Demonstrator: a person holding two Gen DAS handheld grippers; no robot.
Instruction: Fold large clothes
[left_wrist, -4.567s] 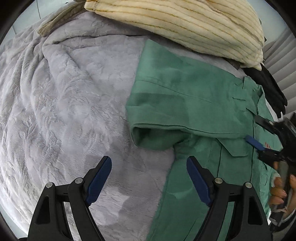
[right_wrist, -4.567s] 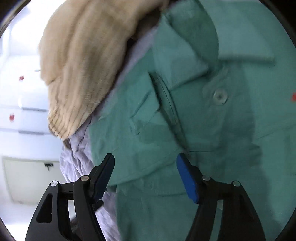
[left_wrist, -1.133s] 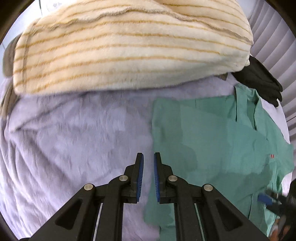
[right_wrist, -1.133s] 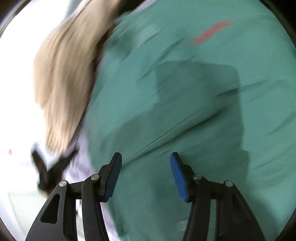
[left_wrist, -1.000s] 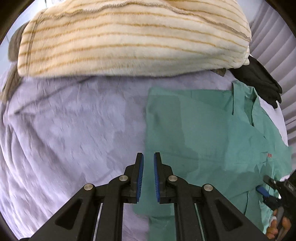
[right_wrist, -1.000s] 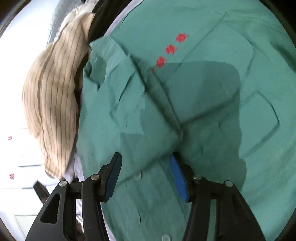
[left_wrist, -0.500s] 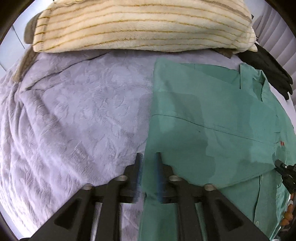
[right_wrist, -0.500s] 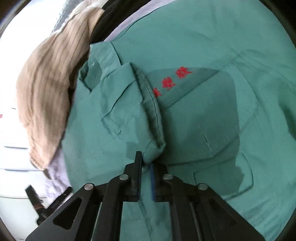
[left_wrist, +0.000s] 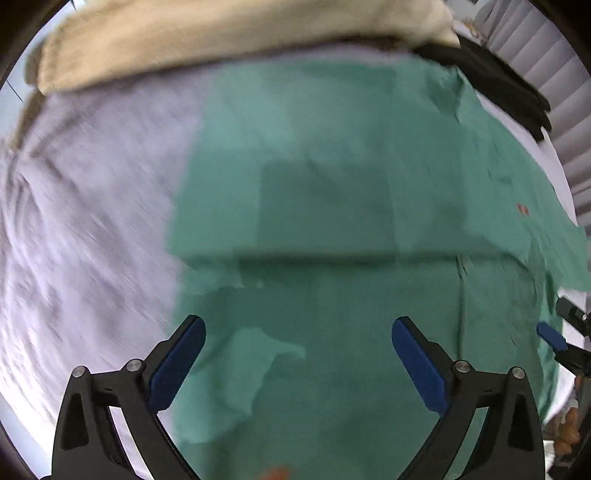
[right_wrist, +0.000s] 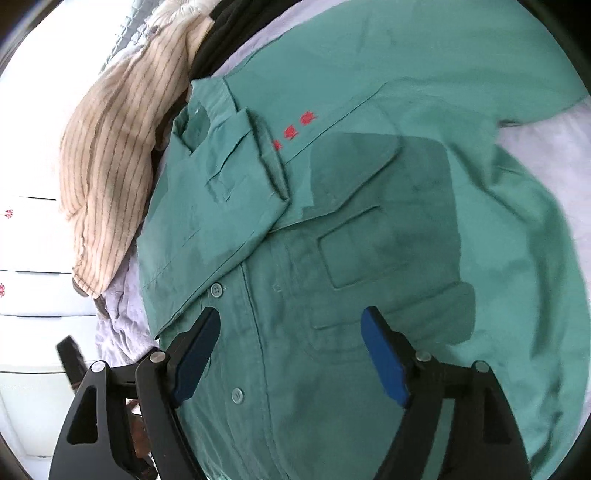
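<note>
A: Both tongs? Shirt?
B: Left gripper (left_wrist: 298, 363) and right gripper (right_wrist: 291, 357) opening, nothing pinched. Green shirt (right_wrist: 388, 236) flat below both, one sleeve folded in.
A: Next?
B: Likely the right-hand sleeve; pinch its edge, carry across.

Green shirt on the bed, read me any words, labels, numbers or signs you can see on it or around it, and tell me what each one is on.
Red embroidered characters on the chest of the green shirt, just below the collar: three marks, too small and blurred to read.
Small red mark on the same shirt in the left wrist view: blurred, unreadable.
Red flower-like marks on the white drawers: decoration, not text.
Nothing else carries writing.
</note>
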